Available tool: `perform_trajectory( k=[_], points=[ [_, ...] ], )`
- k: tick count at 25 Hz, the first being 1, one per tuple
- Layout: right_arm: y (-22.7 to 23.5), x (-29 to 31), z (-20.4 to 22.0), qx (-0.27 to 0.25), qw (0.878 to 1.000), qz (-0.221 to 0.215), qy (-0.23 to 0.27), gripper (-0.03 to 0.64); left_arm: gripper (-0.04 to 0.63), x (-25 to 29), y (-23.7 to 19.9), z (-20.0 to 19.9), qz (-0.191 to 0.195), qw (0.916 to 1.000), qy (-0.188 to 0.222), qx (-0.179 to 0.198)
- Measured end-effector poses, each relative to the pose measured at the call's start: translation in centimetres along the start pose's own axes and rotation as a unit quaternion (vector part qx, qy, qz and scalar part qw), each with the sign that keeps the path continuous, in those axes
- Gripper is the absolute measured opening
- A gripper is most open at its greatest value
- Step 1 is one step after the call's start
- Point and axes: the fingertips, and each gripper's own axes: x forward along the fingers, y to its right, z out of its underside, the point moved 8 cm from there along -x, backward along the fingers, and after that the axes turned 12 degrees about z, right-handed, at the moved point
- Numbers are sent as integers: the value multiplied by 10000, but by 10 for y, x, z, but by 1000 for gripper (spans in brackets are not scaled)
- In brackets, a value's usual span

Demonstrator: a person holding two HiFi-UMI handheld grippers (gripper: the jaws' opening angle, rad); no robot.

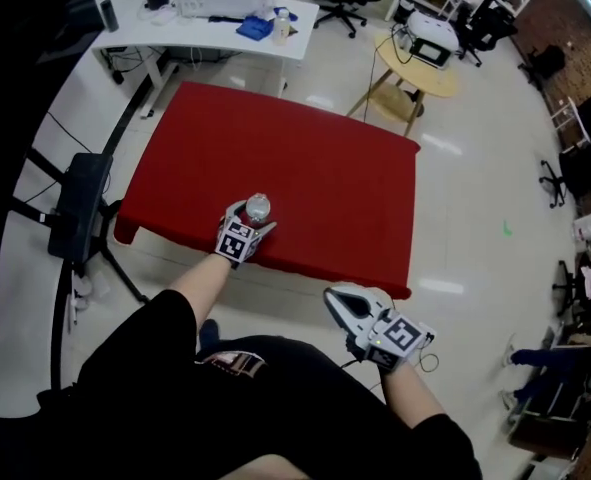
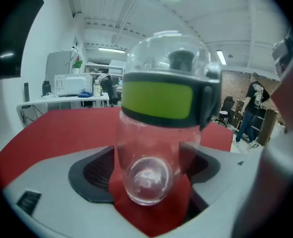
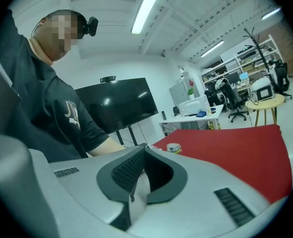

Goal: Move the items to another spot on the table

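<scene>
While the left tongs (image 1: 256, 216) gape around the bottle (image 2: 156, 133), the right tongs (image 1: 335, 298) sit clenched.

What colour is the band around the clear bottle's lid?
Yellow-green band, framed in dark grey; clearest in the left gripper view.

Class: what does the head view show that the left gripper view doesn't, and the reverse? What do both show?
Head view only: the right gripper and a round wooden side table. Left gripper view only: the green-banded lid of the clear plastic bottle, and the left fingers apart, clear of its sides. Both: that bottle on the red tablecloth.
</scene>
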Motion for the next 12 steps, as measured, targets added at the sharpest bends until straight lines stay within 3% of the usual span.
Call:
perform_trajectory(
  k=[3, 12],
  points=[
    [19, -14, 7, 29, 9999, -7, -126, -12, 365, 14, 4, -9, -170, 9998, 31, -12],
    [69, -31, 5, 72, 9995, -239, -171, -12, 357, 30, 0, -44, -379, 9989, 256, -22]
  ],
)
